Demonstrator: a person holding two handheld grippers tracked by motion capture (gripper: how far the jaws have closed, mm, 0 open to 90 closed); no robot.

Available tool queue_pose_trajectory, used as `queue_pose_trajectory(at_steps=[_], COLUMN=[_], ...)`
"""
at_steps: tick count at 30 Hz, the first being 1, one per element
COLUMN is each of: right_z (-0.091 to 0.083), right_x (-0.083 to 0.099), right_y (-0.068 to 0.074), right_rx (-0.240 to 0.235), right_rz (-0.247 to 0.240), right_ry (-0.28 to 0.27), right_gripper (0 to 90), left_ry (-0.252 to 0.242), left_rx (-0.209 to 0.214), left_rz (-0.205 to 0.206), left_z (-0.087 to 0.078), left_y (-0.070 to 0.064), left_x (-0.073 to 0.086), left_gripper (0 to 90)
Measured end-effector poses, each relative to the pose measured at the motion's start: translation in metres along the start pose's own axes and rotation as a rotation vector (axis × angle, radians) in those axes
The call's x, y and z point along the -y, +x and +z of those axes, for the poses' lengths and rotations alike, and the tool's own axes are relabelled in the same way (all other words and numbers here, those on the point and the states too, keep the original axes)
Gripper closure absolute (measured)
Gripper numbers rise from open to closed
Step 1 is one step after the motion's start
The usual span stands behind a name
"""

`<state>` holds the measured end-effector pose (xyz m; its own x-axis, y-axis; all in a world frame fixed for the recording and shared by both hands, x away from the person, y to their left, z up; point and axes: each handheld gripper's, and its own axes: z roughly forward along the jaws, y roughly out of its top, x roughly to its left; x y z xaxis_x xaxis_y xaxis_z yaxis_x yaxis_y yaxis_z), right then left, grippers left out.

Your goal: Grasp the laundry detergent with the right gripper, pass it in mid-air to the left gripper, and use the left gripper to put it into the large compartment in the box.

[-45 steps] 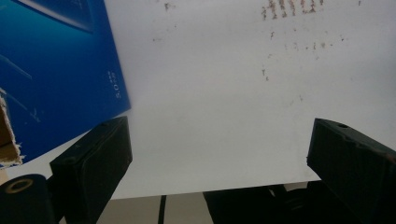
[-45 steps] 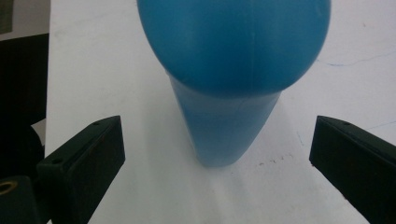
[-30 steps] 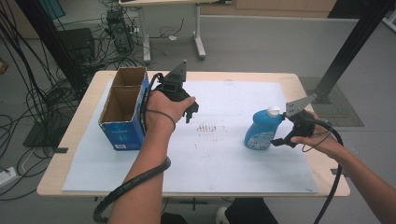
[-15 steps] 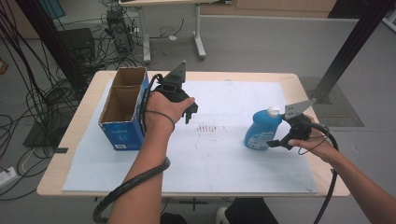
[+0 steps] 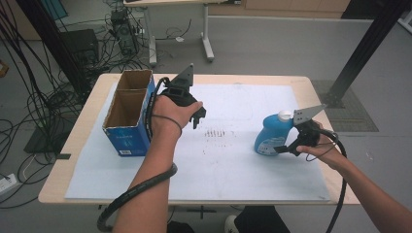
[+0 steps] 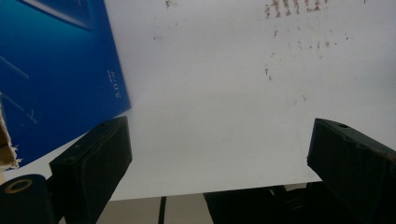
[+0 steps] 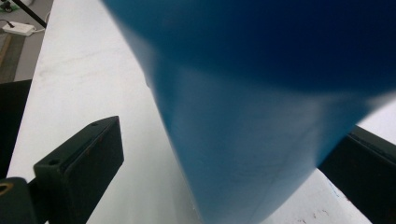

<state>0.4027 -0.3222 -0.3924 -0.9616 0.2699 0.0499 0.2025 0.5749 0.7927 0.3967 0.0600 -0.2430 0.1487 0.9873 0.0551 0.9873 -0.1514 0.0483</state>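
A blue bottle [image 5: 270, 136] with a white cap stands upright on the white sheet at the right of the table. My right gripper [image 5: 283, 147] is open at its right side, low on the body. In the right gripper view the bottle [image 7: 261, 116] stands between the jaws of that gripper [image 7: 224, 158], with a clear gap at the left jaw. My left gripper [image 5: 196, 118] hangs open above the sheet, just right of an open blue cardboard box [image 5: 127, 114]. Nothing lies between the jaws of my left gripper [image 6: 219, 158], and the box wall [image 6: 56, 70] is at its left.
The white paper sheet [image 5: 233, 165] covers most of the wooden table [image 5: 73, 155] and has small dark marks [image 5: 216, 133] at its middle. Cables and a second table's legs stand on the floor behind. A black post rises at the far right.
My right gripper has moved slightly left and nearer, closing in around the bottle's base. The bottle, the box and my left gripper have stayed put.
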Motion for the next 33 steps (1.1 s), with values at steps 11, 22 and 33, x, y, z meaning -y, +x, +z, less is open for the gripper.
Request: queue_pose_trajectory(at_steps=[11,22,33], right_z=[0.0015,-0.0003,0.0008], right_x=[-0.0019,-0.0017,-0.0031], right_y=[0.001,0.0006,0.0017], right_rx=[-0.01,-0.008,-0.009], right_rz=[-0.01,-0.011,-0.018], right_ry=[-0.029,-0.041,-0.05], right_gripper=[1.9,1.8,1.9], left_ry=[-0.003,-0.004,-0.008], left_rx=[0.0,-0.001,-0.001], left_rz=[0.0,0.006,0.005], left_z=[-0.0001,-0.0009,-0.002], left_y=[0.0004,-0.003,-0.004], left_x=[-0.0004,-0.0018,-0.0022], left_gripper=[6.9,6.9,6.9])
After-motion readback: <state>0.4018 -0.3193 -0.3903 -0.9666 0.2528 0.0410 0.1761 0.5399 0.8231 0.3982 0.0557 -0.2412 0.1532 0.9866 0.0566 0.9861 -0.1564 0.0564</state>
